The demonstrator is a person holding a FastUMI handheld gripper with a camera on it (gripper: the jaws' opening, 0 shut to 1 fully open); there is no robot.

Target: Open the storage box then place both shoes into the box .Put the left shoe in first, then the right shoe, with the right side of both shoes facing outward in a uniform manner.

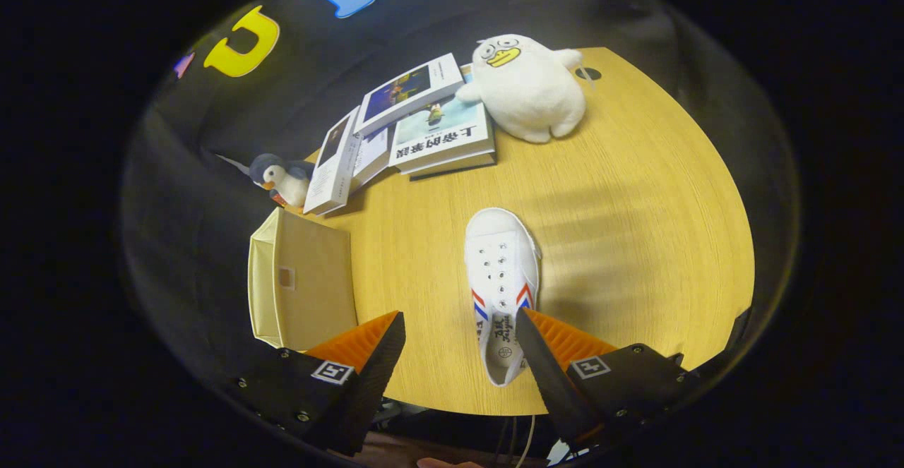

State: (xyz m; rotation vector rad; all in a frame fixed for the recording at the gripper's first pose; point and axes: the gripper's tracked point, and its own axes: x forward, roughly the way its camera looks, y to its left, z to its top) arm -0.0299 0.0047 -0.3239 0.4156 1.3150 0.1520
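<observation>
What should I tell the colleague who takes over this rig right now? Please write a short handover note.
Gripper: open, holding nothing; fingers spread above the table edge.
Shoe: one white shoe lies on the table, toe pointing away, its heel end between the fingers, close to the right finger.
Storage box: beige, at the table's left edge, just ahead of the left finger; I cannot tell whether it is open.
Done: no shoe visibly in the box.
Left: open the box if needed, put in the left shoe, then the right, right sides outward.

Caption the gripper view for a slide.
Open gripper above a white shoe; box beside it on the table.
</observation>
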